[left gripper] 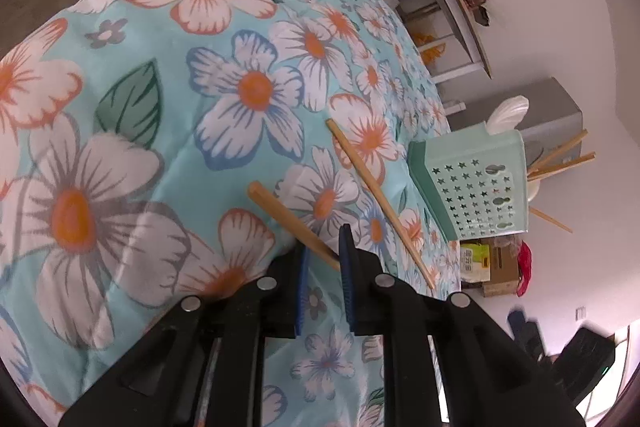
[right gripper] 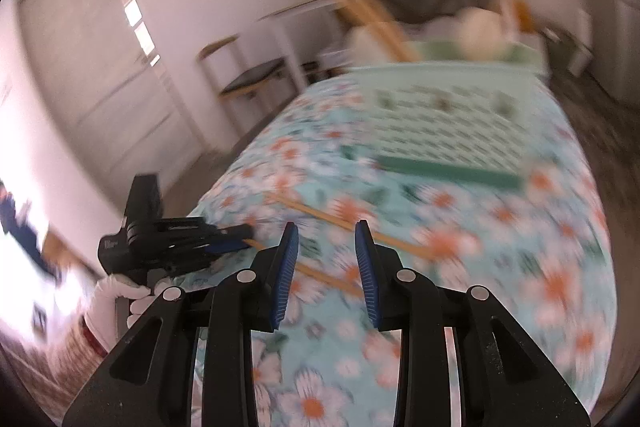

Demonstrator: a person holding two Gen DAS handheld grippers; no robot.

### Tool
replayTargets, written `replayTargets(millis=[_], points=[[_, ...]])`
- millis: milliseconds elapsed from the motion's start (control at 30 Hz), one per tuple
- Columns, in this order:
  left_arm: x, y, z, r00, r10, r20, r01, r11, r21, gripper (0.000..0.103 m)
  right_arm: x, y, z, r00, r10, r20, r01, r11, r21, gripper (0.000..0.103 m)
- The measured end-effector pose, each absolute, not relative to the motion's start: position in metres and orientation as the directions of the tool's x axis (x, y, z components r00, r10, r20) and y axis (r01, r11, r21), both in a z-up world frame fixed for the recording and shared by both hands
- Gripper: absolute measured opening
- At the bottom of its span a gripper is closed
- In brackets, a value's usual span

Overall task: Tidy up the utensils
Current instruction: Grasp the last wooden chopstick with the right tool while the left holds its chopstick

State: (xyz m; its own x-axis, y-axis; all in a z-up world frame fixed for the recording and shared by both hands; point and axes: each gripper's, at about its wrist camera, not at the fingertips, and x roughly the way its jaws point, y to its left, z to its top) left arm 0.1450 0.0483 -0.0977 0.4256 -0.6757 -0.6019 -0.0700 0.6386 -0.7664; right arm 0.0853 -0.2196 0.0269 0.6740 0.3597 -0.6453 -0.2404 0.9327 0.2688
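Writing unreadable; left gripper (left gripper: 324, 247) pinches chopstick (left gripper: 292, 219).

Left gripper (left gripper: 324, 247): matte black plastic frame; two fingers (left gripper: 347, 267) lined with ribbed blue pads; four round silver screws (left gripper: 267, 283) set in a row across the linkage arms behind the fingers. Right gripper (right gripper: 326, 247): same build, black body, blue ridged pads (right gripper: 366, 267), four silver screws (right gripper: 406, 275), triangular cut-outs in the outer arms. To the left of the right gripper, a white glove (right gripper: 120, 293) covers the person's hand below a black camera block (right gripper: 144, 203).
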Motion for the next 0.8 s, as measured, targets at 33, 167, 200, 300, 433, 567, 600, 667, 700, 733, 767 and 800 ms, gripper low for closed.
replayTargets(millis=[33, 167, 200, 300, 433, 567, 600, 667, 700, 733, 767, 800], points=[[0.144, 0.050, -0.098, 0.425, -0.681, -0.596, -0.061, 0.636, -0.770, 0.014, 0.094, -0.212, 0.025, 0.657, 0.373, -0.655, -0.273, 0.928, 0.254, 0.030], [0.138, 0.053, -0.101, 0.434, -0.693, -0.575, -0.029, 0.628, -0.778, 0.014, 0.138, -0.173, 0.009, 0.556, 0.414, -0.721, -0.415, 0.890, 0.190, 0.026], [0.135, 0.054, -0.102, 0.440, -0.696, -0.567, -0.017, 0.625, -0.781, 0.014, 0.153, -0.164, 0.002, 0.524, 0.427, -0.737, -0.449, 0.874, 0.186, 0.024], [0.130, 0.059, -0.105, 0.454, -0.707, -0.542, 0.005, 0.611, -0.792, 0.014, 0.182, -0.150, -0.010, 0.462, 0.467, -0.754, -0.508, 0.836, 0.207, 0.021], [0.127, 0.059, -0.104, 0.472, -0.707, -0.526, 0.039, 0.613, -0.789, 0.015, 0.212, -0.127, -0.023, 0.381, 0.494, -0.781, -0.590, 0.781, 0.206, 0.021], [0.124, 0.059, -0.104, 0.489, -0.703, -0.516, 0.060, 0.617, -0.785, 0.015, 0.227, -0.102, -0.038, 0.340, 0.441, -0.831, -0.649, 0.749, 0.133, 0.021], [0.123, 0.059, -0.104, 0.491, -0.703, -0.515, 0.064, 0.618, -0.783, 0.015, 0.229, -0.098, -0.041, 0.339, 0.427, -0.838, -0.656, 0.746, 0.115, 0.021], [0.122, 0.059, -0.104, 0.493, -0.704, -0.511, 0.070, 0.618, -0.783, 0.015, 0.233, -0.093, -0.049, 0.321, 0.414, -0.852, -0.669, 0.735, 0.105, 0.021], [0.122, 0.059, -0.104, 0.493, -0.705, -0.509, 0.072, 0.617, -0.784, 0.015, 0.235, -0.091, -0.052, 0.316, 0.407, -0.857, -0.672, 0.734, 0.100, 0.021], [0.122, 0.059, -0.104, 0.494, -0.706, -0.508, 0.073, 0.616, -0.785, 0.015, 0.236, -0.088, -0.056, 0.312, 0.398, -0.863, -0.676, 0.731, 0.093, 0.021], [0.122, 0.059, -0.105, 0.495, -0.706, -0.507, 0.074, 0.615, -0.785, 0.015, 0.236, -0.086, -0.059, 0.310, 0.391, -0.867, -0.681, 0.727, 0.085, 0.021], [0.122, 0.059, -0.104, 0.497, -0.704, -0.507, 0.075, 0.617, -0.784, 0.015, 0.236, -0.086, -0.060, 0.312, 0.387, -0.868, -0.685, 0.725, 0.077, 0.021]])
